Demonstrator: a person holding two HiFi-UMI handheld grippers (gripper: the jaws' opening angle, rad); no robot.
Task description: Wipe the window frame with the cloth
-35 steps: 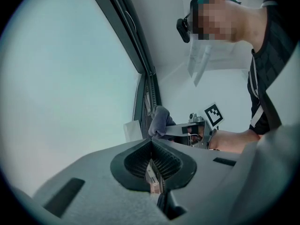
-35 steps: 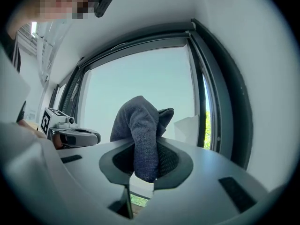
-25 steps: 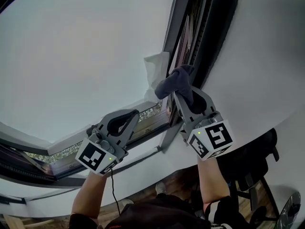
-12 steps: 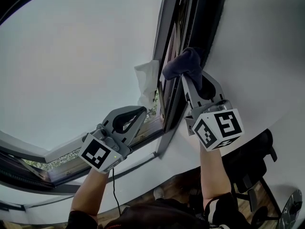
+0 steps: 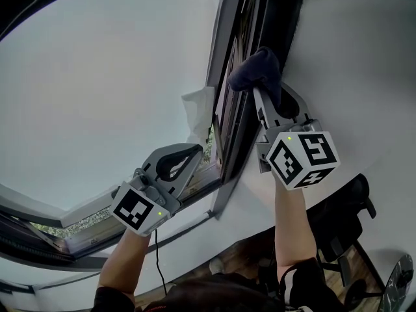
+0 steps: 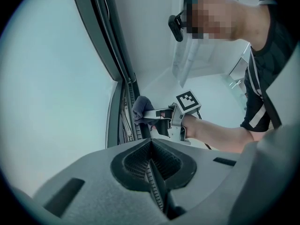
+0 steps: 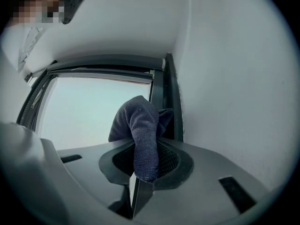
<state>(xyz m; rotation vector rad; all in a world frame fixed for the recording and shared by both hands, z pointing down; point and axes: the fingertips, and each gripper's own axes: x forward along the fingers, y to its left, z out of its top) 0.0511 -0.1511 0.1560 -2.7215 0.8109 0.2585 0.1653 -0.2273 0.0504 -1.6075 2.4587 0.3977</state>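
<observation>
Your right gripper (image 5: 265, 99) is clamped tight on the dark grey-blue knitted cloth (image 5: 255, 70), which presses on the dark metal window frame (image 5: 235, 129) at one o'clock. Your left gripper (image 5: 177, 163), at eight o'clock, has its jaws together, holding nothing.

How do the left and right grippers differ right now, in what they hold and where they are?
The left gripper is shut with nothing between its jaws, while the right gripper is shut on the dark cloth. In the head view, the right gripper is higher, with the cloth against the upright of the window frame. The left gripper sits lower, near the frame's bottom corner. Both carry a marker cube.
</observation>
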